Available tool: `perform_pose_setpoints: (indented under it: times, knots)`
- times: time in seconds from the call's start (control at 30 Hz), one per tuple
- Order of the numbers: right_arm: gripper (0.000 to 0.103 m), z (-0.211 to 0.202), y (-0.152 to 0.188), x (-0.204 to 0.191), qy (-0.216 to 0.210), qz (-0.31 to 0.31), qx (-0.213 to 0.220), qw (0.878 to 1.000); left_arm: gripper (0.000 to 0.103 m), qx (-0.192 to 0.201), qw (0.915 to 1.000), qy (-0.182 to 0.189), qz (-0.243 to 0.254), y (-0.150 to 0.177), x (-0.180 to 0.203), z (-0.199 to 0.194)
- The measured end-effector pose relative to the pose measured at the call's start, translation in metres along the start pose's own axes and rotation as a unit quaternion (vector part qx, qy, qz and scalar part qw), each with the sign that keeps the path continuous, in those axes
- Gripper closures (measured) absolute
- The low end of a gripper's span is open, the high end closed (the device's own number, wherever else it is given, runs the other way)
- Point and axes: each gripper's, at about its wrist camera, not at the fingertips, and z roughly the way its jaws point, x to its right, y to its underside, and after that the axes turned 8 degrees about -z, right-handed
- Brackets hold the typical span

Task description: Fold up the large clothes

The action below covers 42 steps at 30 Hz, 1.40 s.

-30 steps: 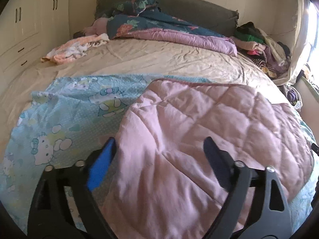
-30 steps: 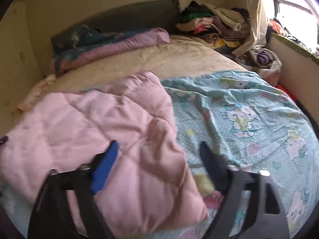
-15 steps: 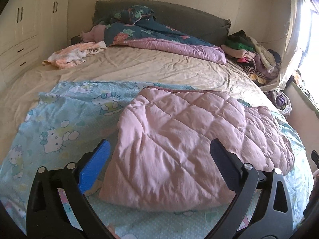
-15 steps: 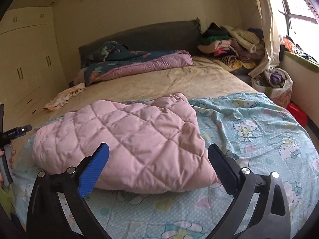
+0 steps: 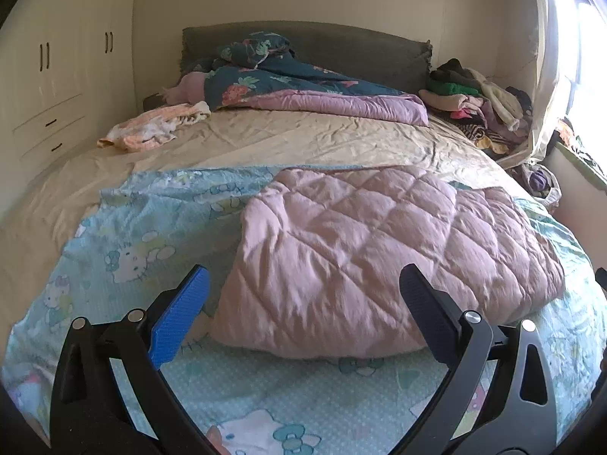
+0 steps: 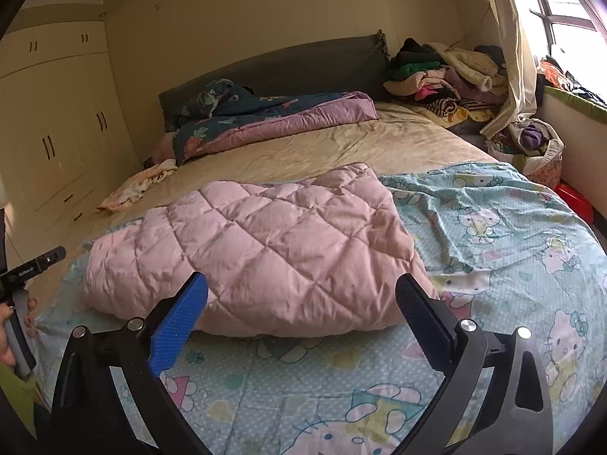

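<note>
Lying folded on the bed [image 5: 303,144], the pink quilt [image 5: 379,250] rests on top of a blue cartoon-print sheet [image 5: 125,250] that covers the near end of the mattress. The quilt's diamond stitching faces up; its near edge forms a rounded fold.

Left tongs [image 5: 303,307]: spread wide, holding nothing, raised over the near edge of the sheet, with the quilt's near fold seen between the fingertips. One finger carries a blue pad [image 5: 182,318]; the other is dark.

Right tongs [image 6: 301,307]: spread wide, holding nothing, likewise above the sheet [image 6: 493,235] in front of the quilt [image 6: 265,250]. In the right wrist view, the quilt lies on the left half of the sheet, and the sheet's right half is uncovered.

At the left edge of that view, a hand [image 6: 7,326] grips the handle of the other tool.

Beyond the quilt, the beige bedding is bare up to a purple and dark floral duvet [image 5: 303,91] bunched against the grey headboard [image 5: 341,49]. A small patterned garment [image 5: 151,129] lies at the bed's left side. A clothes pile [image 6: 447,76] sits at the far right corner near the window [image 6: 569,11]. Wardrobes [image 6: 57,132] line the left wall.
</note>
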Motion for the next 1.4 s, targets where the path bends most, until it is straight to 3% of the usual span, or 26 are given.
perform_pose_setpoints:
  times: [0.3,0.93,1.13,1.4]
  knots:
    - [0.004,-0.008,0.007,-0.015,-0.002,-0.021,0.001,1.0,0.009,-0.01,0.9999,0.009,0.001,0.021,0.007,-0.012]
    - [0.004,0.002,0.021,-0.008,0.001,0.007,-0.028,1.0,0.009,-0.05,0.9987,0.006,-0.004,0.052,0.007,-0.005]
    - [0.004,0.019,0.033,0.0,0.006,0.029,-0.055,0.998,0.009,-0.088,0.9957,0.013,-0.027,0.061,0.0,0.018]
    - [0.004,0.039,0.049,0.024,0.013,0.088,-0.085,0.992,0.009,-0.108,0.9902,0.029,-0.084,0.065,-0.018,0.036]
